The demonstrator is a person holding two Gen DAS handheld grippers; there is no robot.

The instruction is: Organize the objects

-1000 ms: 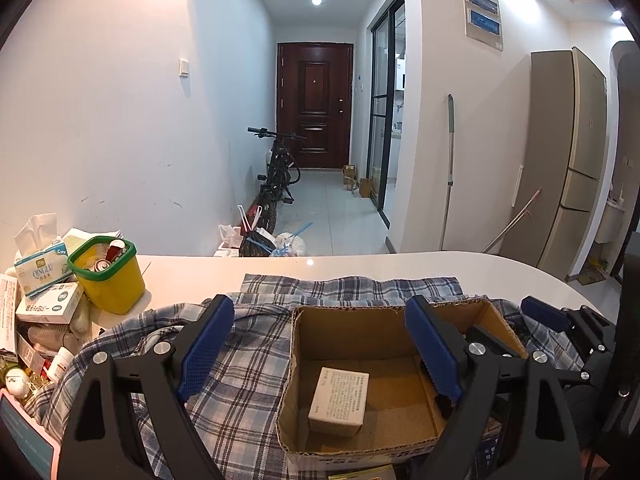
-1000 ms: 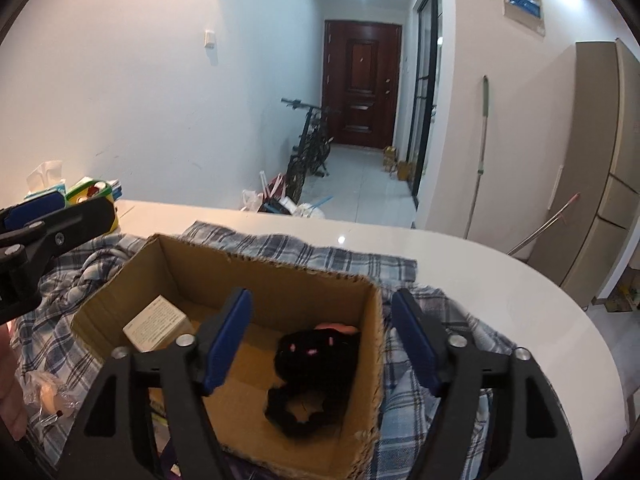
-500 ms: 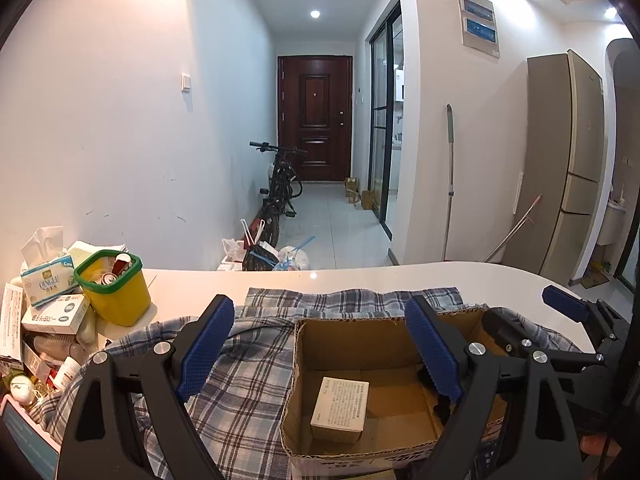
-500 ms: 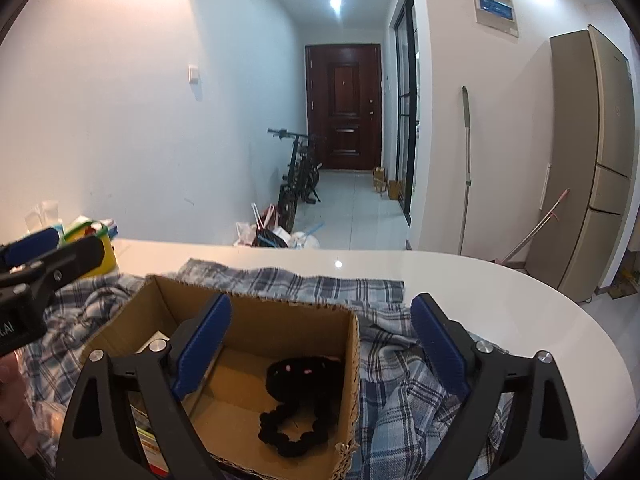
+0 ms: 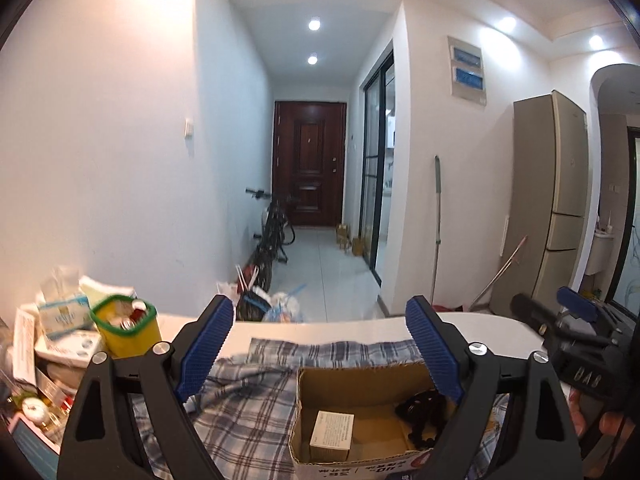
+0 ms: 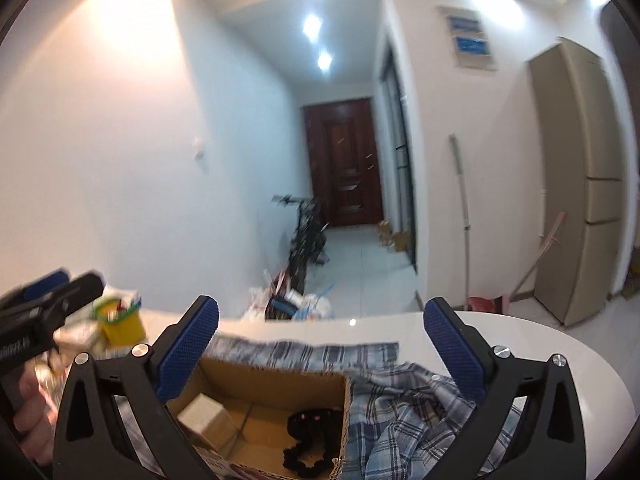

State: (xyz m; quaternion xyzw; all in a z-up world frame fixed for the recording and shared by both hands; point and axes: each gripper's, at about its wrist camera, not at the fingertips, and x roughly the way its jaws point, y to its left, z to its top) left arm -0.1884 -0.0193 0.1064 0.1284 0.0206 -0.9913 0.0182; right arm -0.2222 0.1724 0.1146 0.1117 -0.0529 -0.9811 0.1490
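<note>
1. The cardboard box (image 5: 360, 412) sat on a plaid shirt (image 5: 248, 408) spread across the white bench (image 6: 520, 332), near its front edge.
2. Two things already lay inside the box: a small white carton (image 5: 332, 436) toward its left and a black scrunchie (image 6: 312, 436) toward its right, apart from each other. That much of the sorting looked done.
3. The left gripper (image 5: 320, 348) hung above the box with its fingers (image 5: 204, 344) opening; nothing was between them.
4. The right gripper (image 6: 320, 344) likewise hung above the box, its fingers (image 6: 188, 344) opening to nearly their widest, with nothing between them. The scrunchie lay loose on the box floor beneath.
5. Both grippers pointed only slightly downward, over the box and toward the hallway beyond.
6. Much seemed left to do. At the left end of the bench a crowded heap was unsorted: a yellow bin with a green rim (image 5: 126, 332) stuffed with small items, a tissue pack (image 5: 62, 314), flat white boxes and small bottles that were too blurred to name.
7. The shirt itself lay crumpled under and around the box, so it probably also wanted folding or moving.
8. Judging from this, the next object would likely come from that left-hand heap, which lay nearest the left gripper.
</note>
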